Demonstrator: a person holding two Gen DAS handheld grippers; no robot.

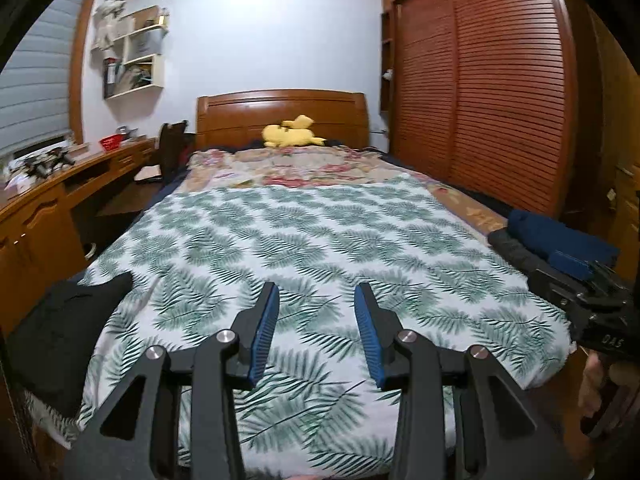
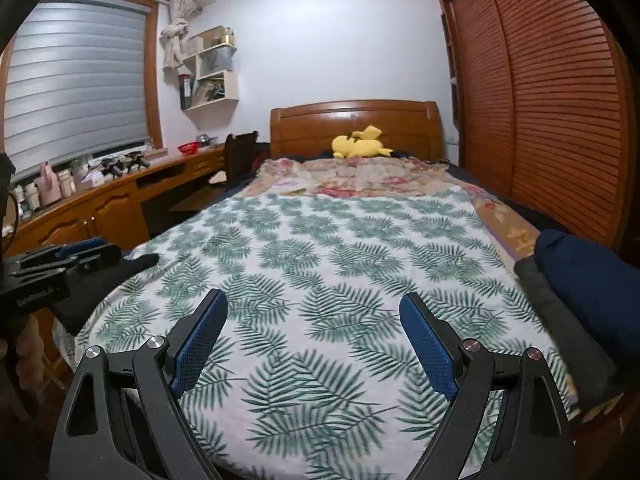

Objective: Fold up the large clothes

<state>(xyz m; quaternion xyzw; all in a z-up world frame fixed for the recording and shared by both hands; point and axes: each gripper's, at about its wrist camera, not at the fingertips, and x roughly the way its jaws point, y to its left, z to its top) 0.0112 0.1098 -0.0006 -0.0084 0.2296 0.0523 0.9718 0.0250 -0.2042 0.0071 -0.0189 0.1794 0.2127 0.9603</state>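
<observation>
Bedroom, bed spread flat as folding surface. Dark garment unfolded at left edge. Left gripper, right gripper: jaws apart, empty.

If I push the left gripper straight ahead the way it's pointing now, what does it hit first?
Probably the leaf-print sheet on the bed: the left gripper, open and empty, points slightly down at it. Nothing else appears in that line, though depth is uncertain.
</observation>
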